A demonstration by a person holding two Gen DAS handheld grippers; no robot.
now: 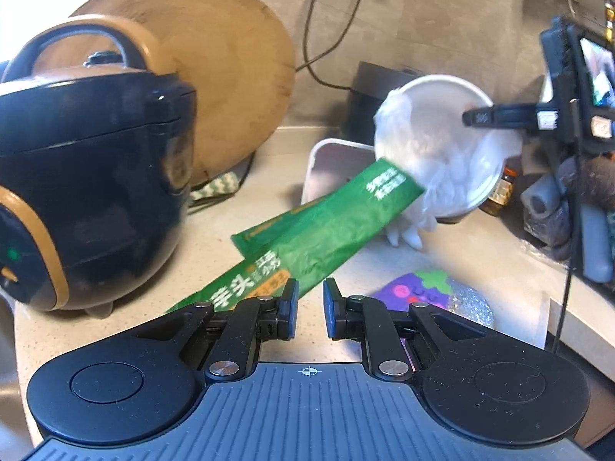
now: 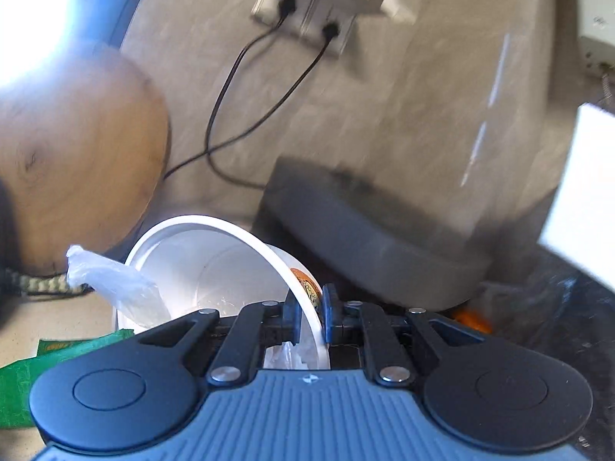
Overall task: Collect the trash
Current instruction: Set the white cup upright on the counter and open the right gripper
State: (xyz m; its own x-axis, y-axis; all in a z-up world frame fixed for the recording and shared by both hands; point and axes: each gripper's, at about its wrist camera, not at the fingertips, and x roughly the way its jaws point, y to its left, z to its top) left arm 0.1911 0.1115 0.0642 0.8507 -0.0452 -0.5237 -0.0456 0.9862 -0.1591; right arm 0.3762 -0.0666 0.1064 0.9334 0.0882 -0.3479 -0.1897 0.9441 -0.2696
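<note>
My right gripper (image 2: 310,309) is shut on the rim of a white paper cup (image 2: 215,257), holding it tilted with its mouth facing left; it also shows in the left wrist view (image 1: 442,142). Crumpled clear plastic (image 1: 407,176) spills from the cup. A long green wrapper (image 1: 323,223) hangs in the air just in front of my left gripper (image 1: 309,301), its far end at the cup's mouth. The left jaws stand slightly apart with nothing between them. The wrapper's near end shows green at the lower left of the right wrist view (image 2: 23,368).
A black and tan rice cooker (image 1: 88,176) stands at the left, with a round wooden board (image 1: 230,73) leaning on the wall behind it. A white tray (image 1: 334,161), a purple sticker and glittery disc (image 1: 438,296) lie on the counter. A grey box (image 2: 369,238) and cables (image 2: 230,88) are at the back.
</note>
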